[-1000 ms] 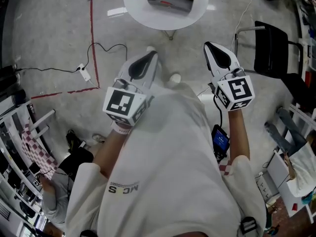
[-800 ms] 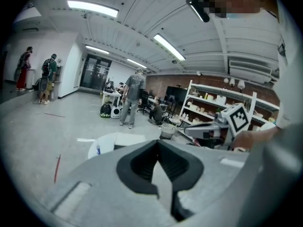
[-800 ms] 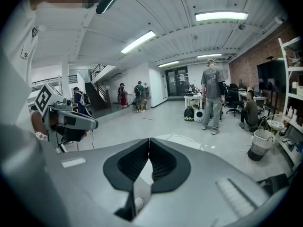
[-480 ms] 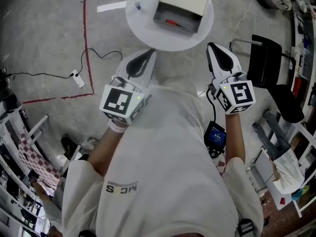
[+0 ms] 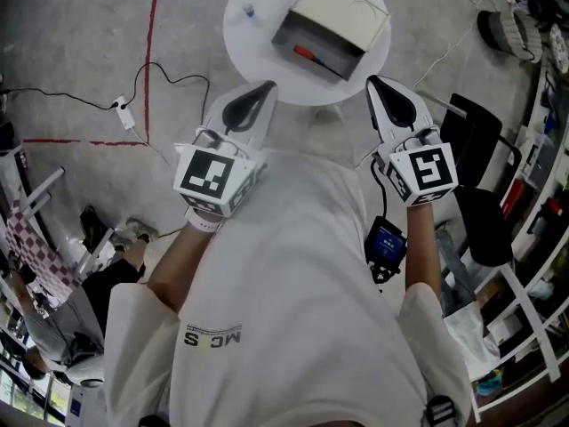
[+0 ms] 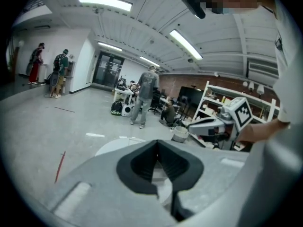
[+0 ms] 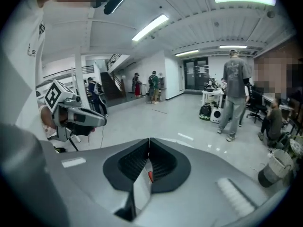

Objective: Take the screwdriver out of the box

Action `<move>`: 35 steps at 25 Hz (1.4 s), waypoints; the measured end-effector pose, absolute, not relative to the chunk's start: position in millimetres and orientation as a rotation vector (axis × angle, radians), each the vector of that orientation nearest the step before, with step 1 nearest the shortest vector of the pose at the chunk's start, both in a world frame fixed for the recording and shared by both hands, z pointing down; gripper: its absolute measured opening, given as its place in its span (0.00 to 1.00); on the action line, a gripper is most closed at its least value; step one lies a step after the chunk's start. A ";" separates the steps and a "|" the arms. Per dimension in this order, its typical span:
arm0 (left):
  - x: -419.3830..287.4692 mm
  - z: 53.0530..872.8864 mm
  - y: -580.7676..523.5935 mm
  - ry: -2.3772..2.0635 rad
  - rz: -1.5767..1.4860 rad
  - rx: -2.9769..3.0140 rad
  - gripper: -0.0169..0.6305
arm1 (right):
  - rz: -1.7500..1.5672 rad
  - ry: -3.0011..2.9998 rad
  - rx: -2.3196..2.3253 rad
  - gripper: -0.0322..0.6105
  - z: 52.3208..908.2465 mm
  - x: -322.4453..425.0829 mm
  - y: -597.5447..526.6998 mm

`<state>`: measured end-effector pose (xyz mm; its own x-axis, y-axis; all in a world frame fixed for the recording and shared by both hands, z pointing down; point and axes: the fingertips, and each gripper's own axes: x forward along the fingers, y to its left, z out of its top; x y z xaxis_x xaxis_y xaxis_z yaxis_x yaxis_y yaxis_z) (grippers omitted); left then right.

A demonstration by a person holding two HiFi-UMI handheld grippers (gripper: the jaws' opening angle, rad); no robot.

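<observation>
An open, pale box (image 5: pixel 342 12) stands on a round white table (image 5: pixel 258 34) at the top of the head view. Inside the box lies a red-handled screwdriver (image 5: pixel 308 54). My left gripper (image 5: pixel 269 85) hangs just short of the table's near edge, its jaws shut and empty. My right gripper (image 5: pixel 373 80) is level with it on the right, also shut with nothing held. In the right gripper view the box's wall and the red handle (image 7: pixel 150 176) show through the hollow behind the closed tips (image 7: pixel 149 139). In the left gripper view the tips (image 6: pixel 157 142) meet over the white tabletop.
A small blue thing (image 5: pixel 250 11) lies on the table's left side. A black chair (image 5: pixel 480 127) stands right of the table. A power strip (image 5: pixel 118 107) with cables and red tape lines (image 5: pixel 153 34) lie on the floor to the left. People stand farther off (image 6: pixel 144 96).
The table and box have come closer in the head view. Both grippers have moved forward up to the table's edge. Their jaws have stayed shut.
</observation>
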<state>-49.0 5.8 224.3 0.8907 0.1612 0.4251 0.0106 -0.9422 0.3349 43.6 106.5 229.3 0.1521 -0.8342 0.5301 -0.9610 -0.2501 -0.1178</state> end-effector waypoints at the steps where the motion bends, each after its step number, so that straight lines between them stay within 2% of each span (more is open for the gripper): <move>1: -40.8 227.2 9.4 0.083 0.658 2.730 0.03 | 0.737 -1.781 2.141 0.05 233.1 52.6 107.3; 10: 19.8 251.6 41.1 -0.396 0.646 2.647 0.03 | 0.799 -2.130 1.643 0.06 291.7 112.0 99.8; 18: 25.2 284.3 29.9 -0.692 0.644 2.545 0.03 | 1.006 -2.231 1.409 0.10 360.2 125.2 55.2; 26: -0.7 319.6 3.0 -0.835 0.637 2.431 0.03 | 1.091 -2.186 1.176 0.17 423.1 89.6 6.7; 35: -15.9 350.3 -0.3 -0.874 0.619 2.349 0.03 | 1.152 -2.079 1.034 0.17 474.5 60.3 -9.3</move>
